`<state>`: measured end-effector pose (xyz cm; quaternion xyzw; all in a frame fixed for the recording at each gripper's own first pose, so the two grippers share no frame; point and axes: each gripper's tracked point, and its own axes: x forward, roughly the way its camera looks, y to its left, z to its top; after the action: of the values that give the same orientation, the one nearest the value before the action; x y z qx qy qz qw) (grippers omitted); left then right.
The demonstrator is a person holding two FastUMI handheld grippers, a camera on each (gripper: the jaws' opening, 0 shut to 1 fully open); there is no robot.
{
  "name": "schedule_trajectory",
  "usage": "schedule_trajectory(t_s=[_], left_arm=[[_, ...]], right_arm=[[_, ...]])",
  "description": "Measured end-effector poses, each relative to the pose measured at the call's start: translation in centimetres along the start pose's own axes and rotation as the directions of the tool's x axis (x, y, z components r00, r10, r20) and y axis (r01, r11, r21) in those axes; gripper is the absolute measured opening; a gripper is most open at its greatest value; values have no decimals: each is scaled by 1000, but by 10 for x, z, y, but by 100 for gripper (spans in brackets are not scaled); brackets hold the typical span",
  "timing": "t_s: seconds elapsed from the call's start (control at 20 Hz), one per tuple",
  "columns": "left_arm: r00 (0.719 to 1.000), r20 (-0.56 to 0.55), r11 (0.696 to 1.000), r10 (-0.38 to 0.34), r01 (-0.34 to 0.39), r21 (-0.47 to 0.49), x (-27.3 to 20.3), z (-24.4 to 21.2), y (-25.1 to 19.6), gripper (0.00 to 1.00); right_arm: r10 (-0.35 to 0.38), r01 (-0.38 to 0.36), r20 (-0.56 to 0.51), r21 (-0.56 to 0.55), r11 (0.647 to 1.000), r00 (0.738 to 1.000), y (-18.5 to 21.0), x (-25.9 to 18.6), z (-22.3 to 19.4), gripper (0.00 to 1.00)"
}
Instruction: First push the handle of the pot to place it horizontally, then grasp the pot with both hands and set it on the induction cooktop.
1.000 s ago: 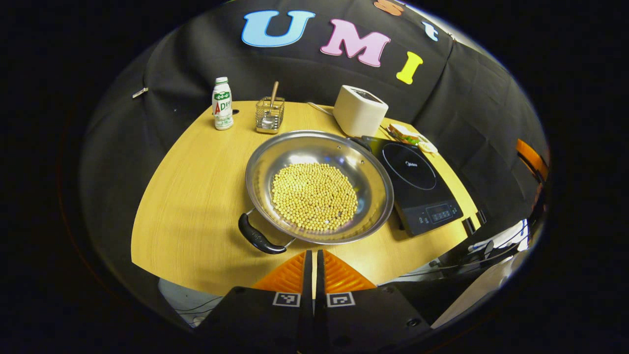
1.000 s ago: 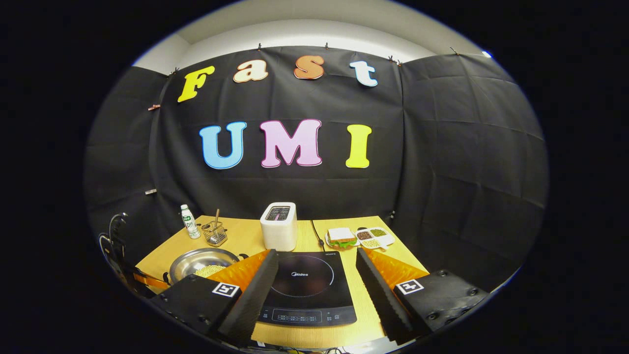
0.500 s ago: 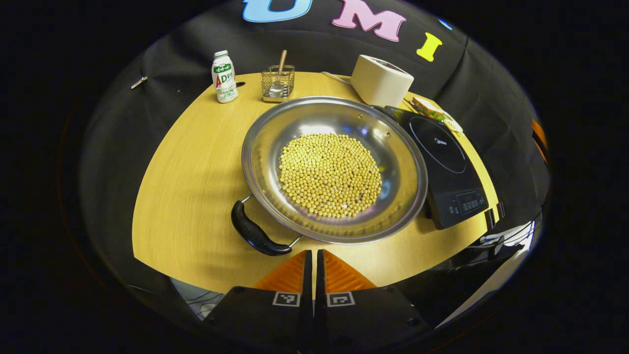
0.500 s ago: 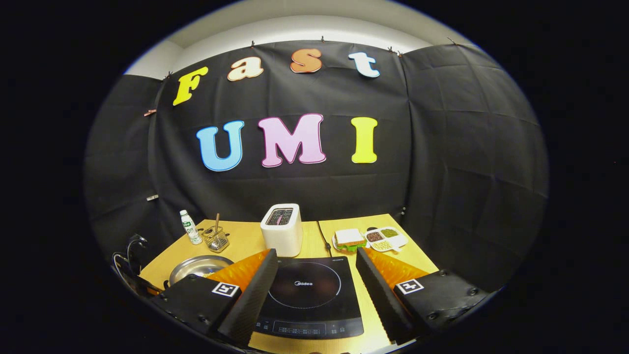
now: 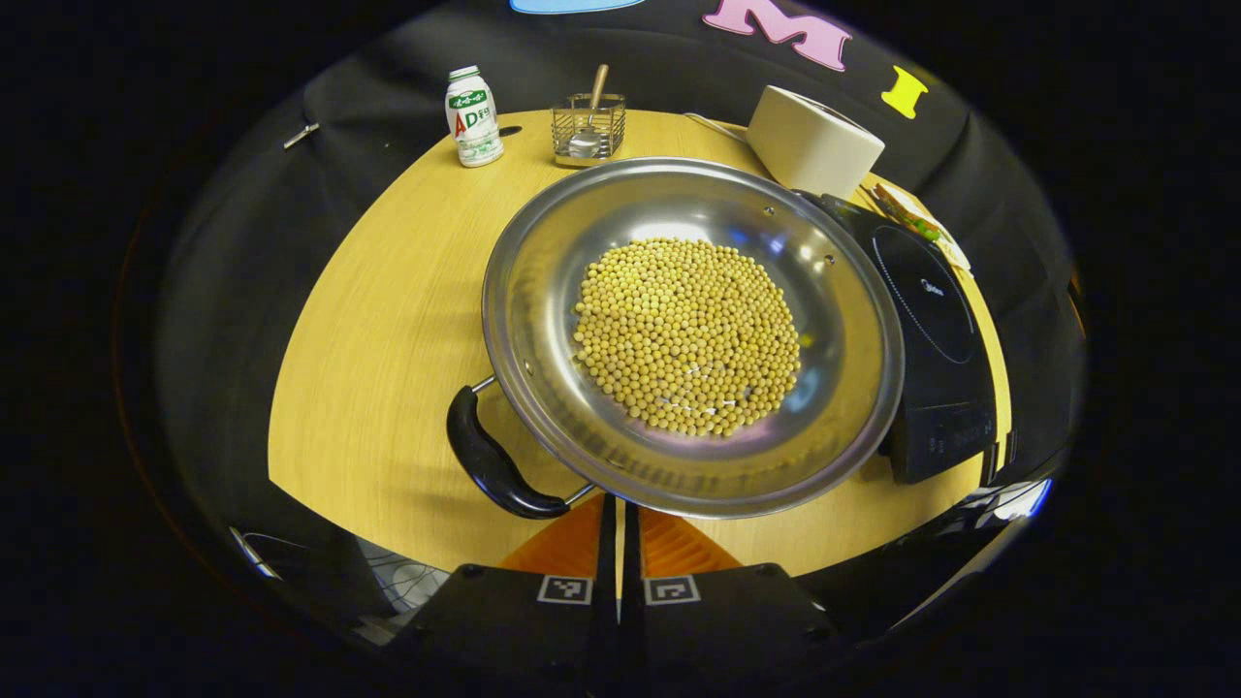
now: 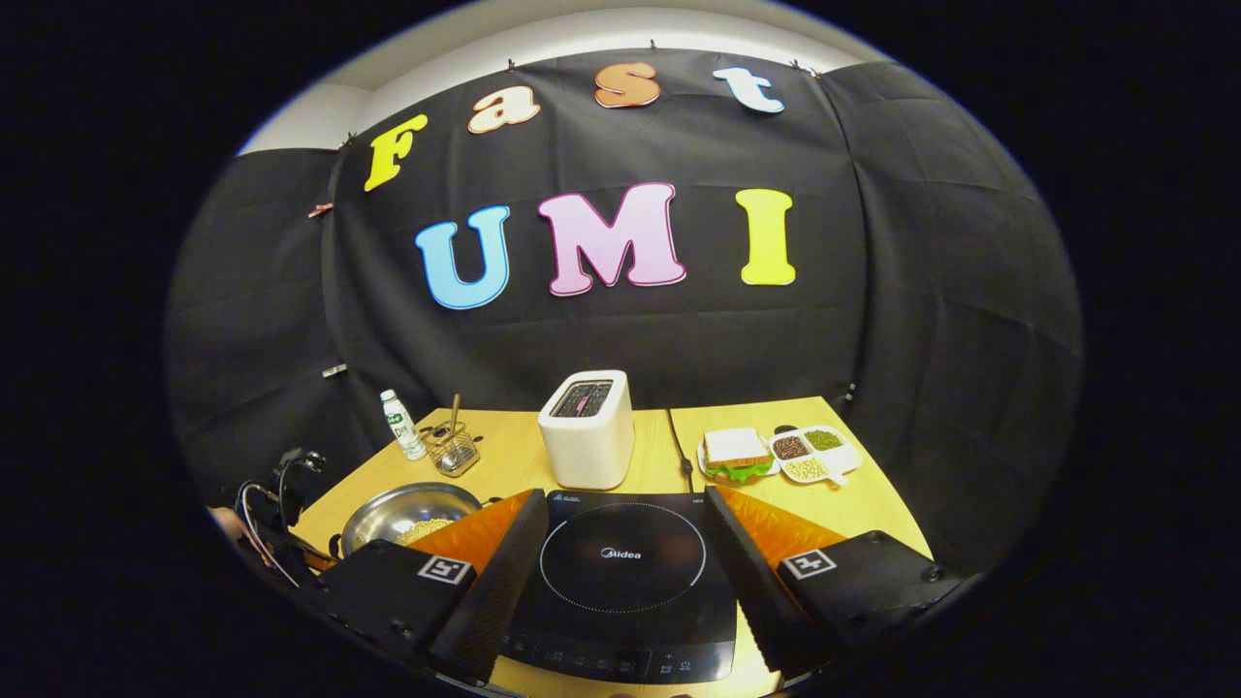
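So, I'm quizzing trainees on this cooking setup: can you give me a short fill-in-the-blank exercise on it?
1. The pot holds yellow ____.
2. The induction cooktop has ____ standing on it.
3. The left tool is ____.
4. Behind the cooktop stands a white ____.

Missing words: beans; nothing; shut; toaster

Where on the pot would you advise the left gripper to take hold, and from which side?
Grip the black handle at the near-left rim of the pot, coming from the table edge. It stands clear of the wall, whereas the wide rim slopes.
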<state>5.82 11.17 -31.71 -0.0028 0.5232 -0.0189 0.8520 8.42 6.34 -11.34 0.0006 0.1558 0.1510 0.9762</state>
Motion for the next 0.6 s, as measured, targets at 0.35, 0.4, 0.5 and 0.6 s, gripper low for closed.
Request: schedule_trajectory(t_s=[0.35, 0.4, 0.5, 0.6], left_arm=[[996, -27, 996, 83, -82, 23, -2, 14, 27, 5], [996, -21, 996, 86, -85, 26, -3, 17, 33, 5], [997, -23, 997, 78, -78, 19, -2, 22, 40, 5], [997, -18, 997, 71, -71, -10, 2, 31, 51, 5]], right_arm=[[-10, 10, -5, 20, 1000, 1000, -20, -4, 0, 100], [-17, 17, -5, 25, 1000, 1000, -20, -5, 1, 99], [-44, 43, 9, 17, 999, 999, -16, -7, 3, 99], [-78, 79, 31, -6, 997, 996, -9, -12, 7, 99]])
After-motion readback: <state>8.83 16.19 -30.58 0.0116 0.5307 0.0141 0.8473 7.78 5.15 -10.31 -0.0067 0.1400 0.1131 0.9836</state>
